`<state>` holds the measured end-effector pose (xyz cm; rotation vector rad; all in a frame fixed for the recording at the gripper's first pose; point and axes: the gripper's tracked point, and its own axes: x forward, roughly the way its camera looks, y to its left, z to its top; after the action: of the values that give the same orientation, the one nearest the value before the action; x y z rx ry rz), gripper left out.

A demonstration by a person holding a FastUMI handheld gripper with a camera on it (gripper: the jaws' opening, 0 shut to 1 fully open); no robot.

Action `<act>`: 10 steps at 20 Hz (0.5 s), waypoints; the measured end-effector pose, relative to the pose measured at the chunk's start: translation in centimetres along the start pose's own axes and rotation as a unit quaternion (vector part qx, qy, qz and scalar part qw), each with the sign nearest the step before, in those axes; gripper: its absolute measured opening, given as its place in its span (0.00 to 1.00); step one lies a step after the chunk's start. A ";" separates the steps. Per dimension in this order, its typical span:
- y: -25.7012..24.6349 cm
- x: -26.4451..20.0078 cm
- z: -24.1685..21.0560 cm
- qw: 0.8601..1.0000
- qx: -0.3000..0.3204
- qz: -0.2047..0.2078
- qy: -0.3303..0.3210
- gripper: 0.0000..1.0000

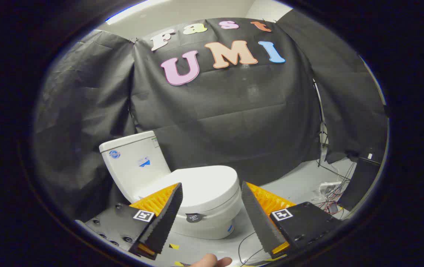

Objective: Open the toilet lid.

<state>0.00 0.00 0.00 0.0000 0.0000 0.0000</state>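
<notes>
My tongs [212, 207] hang in the air with their two fingers spread wide apart, gripping nothing. The fingers [165, 215] have black ridged pads and orange backs. Just beyond them, seen through the gap, stands a white toilet [182, 193] on the pale grey floor [293, 189]. Its lid [202, 185] is down, lying flat over the seat, with its rounded front end pointing toward me and a little to one side. A small dark round sticker [194, 217] sits on the front of the bowl, below the lid. The tank [134, 165] rises behind the lid (against the black cloth wall). Loose cables [330, 193] trail over the floor off to the right, well apart from the toilet. A fingertip [210, 260] shows below the tongs.
</notes>
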 end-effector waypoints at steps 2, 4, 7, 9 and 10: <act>0.0 0.0 0.0 1.000 0.006 0.000 -0.001 0.99; -0.2 0.2 -0.4 1.000 0.012 -0.003 0.000 0.99; 0.4 0.7 -0.3 0.999 0.031 0.006 -0.005 0.99; 0.9 1.3 -0.7 0.999 0.048 0.015 -0.006 0.99; 1.2 1.6 -1.0 0.998 0.061 0.020 -0.009 0.99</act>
<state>1.55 1.20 -0.95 0.1224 -0.0187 0.0403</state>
